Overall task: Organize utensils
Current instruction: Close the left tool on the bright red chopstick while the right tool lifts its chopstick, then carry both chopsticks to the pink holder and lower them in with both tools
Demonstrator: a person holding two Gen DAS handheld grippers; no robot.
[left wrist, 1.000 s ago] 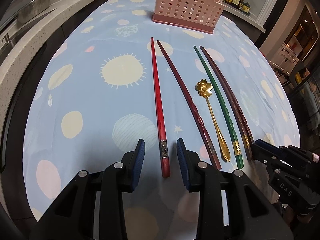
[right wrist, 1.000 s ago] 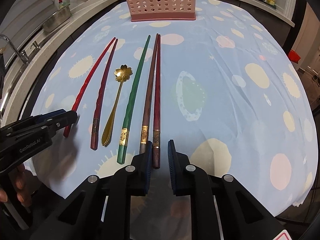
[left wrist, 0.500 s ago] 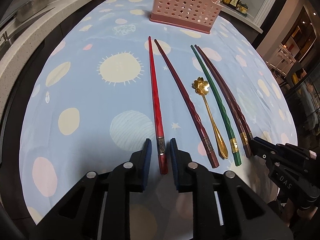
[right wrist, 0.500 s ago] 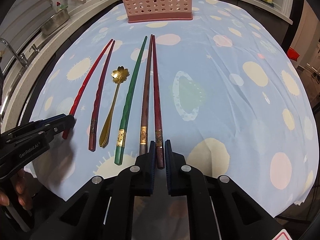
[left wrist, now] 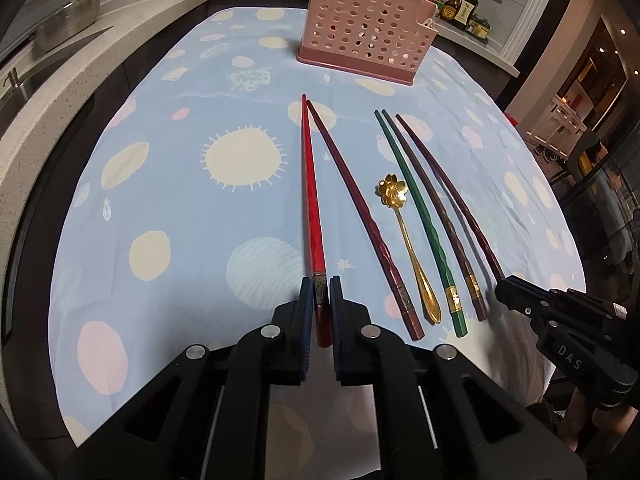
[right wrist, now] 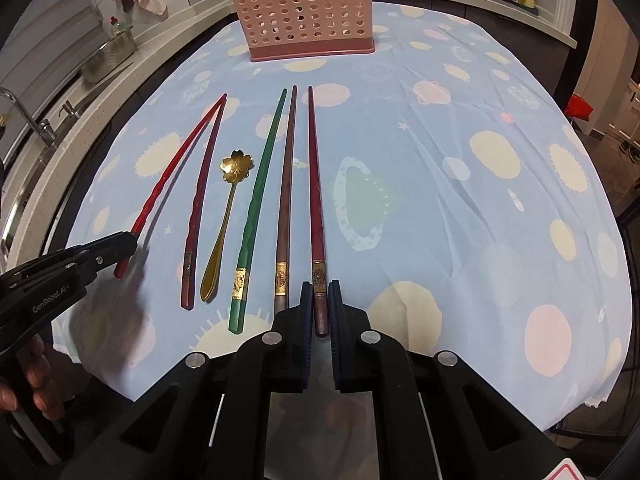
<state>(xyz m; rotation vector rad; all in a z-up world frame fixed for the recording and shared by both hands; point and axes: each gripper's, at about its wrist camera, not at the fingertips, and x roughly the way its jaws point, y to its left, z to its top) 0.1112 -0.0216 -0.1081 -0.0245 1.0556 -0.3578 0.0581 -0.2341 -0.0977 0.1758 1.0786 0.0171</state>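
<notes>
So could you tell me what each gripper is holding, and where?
Left gripper: bright red chopstick, by its thick end. Right gripper: dark red chopstick, likewise.

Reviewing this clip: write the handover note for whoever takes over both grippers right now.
Left gripper: shut on the bright red chopstick at its banded end, which looks lifted.
Right gripper: shut on the dark red chopstick, the rightmost of the row.
On the cloth between them: maroon chopstick, gold flower spoon, green chopstick, brown chopstick.
Pink holder stands at the far end.
Done: two grasps. Left: carry both to the holder, then the other four pieces.
</notes>
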